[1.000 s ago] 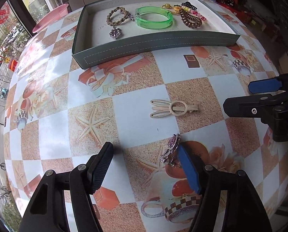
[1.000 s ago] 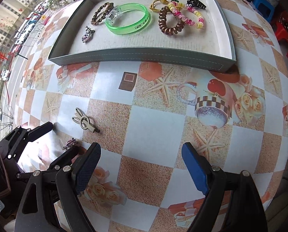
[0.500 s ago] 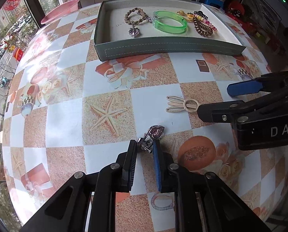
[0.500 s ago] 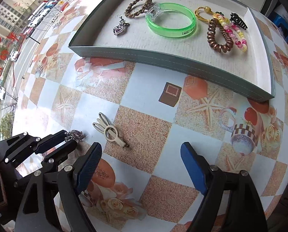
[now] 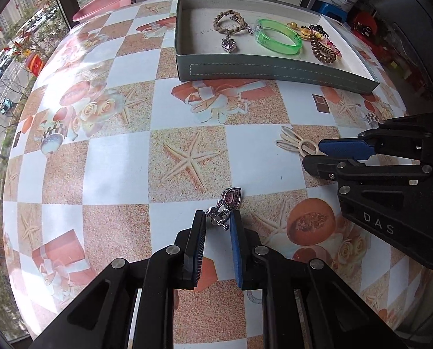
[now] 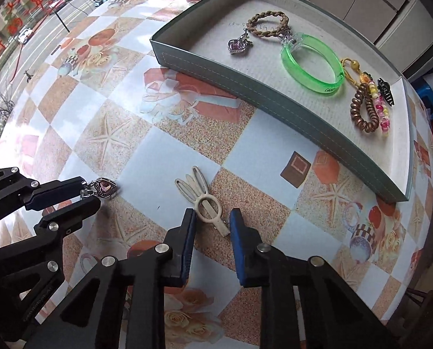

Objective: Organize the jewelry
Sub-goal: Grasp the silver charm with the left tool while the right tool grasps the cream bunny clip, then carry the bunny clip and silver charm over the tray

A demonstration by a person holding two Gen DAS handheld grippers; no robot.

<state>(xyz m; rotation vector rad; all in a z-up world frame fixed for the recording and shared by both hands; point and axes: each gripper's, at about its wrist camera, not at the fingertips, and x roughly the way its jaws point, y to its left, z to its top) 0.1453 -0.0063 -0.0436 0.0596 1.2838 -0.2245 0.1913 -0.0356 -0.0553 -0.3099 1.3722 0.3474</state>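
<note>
Left view only: pink basin (image 5: pixel 104 3) at table (image 5: pixel 114 171) far-left edge. Left gripper (image 5: pixel 217 224) clamps heart pendant (image 5: pixel 231 199), fingers narrow. Right gripper (image 6: pixel 210 224) closing around beige clip (image 6: pixel 204 200), pads apart from it in right view. Tray (image 6: pixel 274 94) at far edge: braided bracelet (image 6: pixel 267 23), second pendant (image 6: pixel 238 47), green bangle (image 6: pixel 313 64), coil tie (image 6: pixel 364 107), beads (image 6: pixel 382 110).
</note>
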